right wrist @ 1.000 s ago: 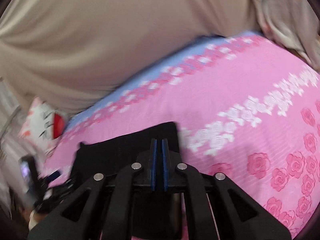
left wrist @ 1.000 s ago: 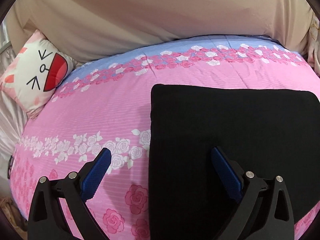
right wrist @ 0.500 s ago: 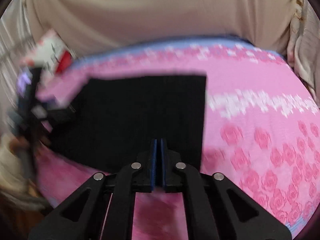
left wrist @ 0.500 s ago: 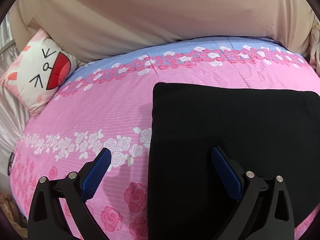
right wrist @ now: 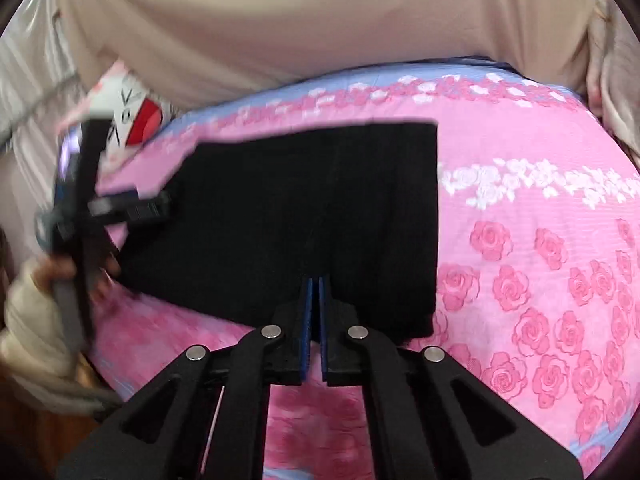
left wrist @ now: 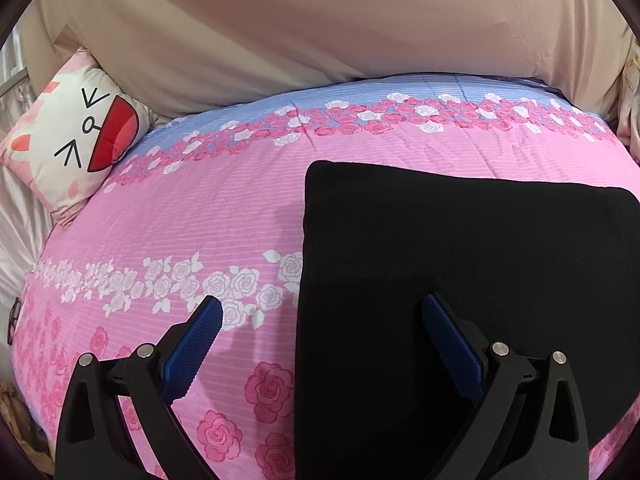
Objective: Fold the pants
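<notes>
Right now the black pants (left wrist: 460,280) lie folded into a flat rectangle on the pink rose-print bedspread (left wrist: 200,220), square-cornered and smooth. My left gripper (left wrist: 320,320) hangs over the pants' left edge with its jaws spread wide: one blue pad (left wrist: 196,344) sits above the bedspread, the other above the black cloth, neither pinching anything. My right gripper (right wrist: 317,300) has its blue pads pressed together with nothing between them, its tips over the near edge of the pants (right wrist: 300,208). A cartoon-face cushion (left wrist: 72,140) rests at the bedspread's far left corner, against a beige sheet (left wrist: 320,32).
</notes>
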### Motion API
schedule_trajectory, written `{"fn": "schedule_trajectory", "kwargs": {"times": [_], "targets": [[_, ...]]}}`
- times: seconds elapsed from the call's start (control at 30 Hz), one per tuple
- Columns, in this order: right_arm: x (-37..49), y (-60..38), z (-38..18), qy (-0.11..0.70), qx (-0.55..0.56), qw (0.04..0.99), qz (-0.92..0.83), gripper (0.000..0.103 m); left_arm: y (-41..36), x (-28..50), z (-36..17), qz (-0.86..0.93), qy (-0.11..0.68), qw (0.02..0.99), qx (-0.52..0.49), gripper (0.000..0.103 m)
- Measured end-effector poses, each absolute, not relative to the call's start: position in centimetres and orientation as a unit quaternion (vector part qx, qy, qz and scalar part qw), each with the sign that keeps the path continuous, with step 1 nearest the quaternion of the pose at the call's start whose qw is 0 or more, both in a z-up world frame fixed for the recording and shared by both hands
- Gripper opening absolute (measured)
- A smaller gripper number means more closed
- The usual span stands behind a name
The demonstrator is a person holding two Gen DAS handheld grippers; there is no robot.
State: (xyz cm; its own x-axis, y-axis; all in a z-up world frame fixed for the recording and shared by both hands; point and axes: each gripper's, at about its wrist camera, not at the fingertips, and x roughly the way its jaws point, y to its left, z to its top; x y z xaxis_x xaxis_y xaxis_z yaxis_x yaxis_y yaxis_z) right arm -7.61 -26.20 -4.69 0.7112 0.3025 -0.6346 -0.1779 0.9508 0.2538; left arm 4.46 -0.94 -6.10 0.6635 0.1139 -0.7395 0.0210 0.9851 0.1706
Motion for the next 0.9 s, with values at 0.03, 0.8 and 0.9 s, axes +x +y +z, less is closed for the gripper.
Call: {"fn": "schedule_trajectory", "kwargs": {"times": [0.03, 0.8, 0.9], "targets": [[-7.4, -25.7, -3.6, 0.345, 0.083, 0.925, 0.133, 0.007, -1.0, 4.4, -5.9, 0.025, 0.409, 0.908, 0.084, 0.098], [12.0, -5.8, -5.0, 0.436, 0.027, 0.861, 0.259, 0.005, 7.8, -0.7, -4.3, 0.067, 0.427, 0.902, 0.027, 0.098], [7.9, -12.1, -1.5, 0.395, 0.082, 0.876, 0.264, 0.023, 7.6, 0.0, -3.3, 0.024, 0.432, 0.902, -0.004, 0.098]]}}
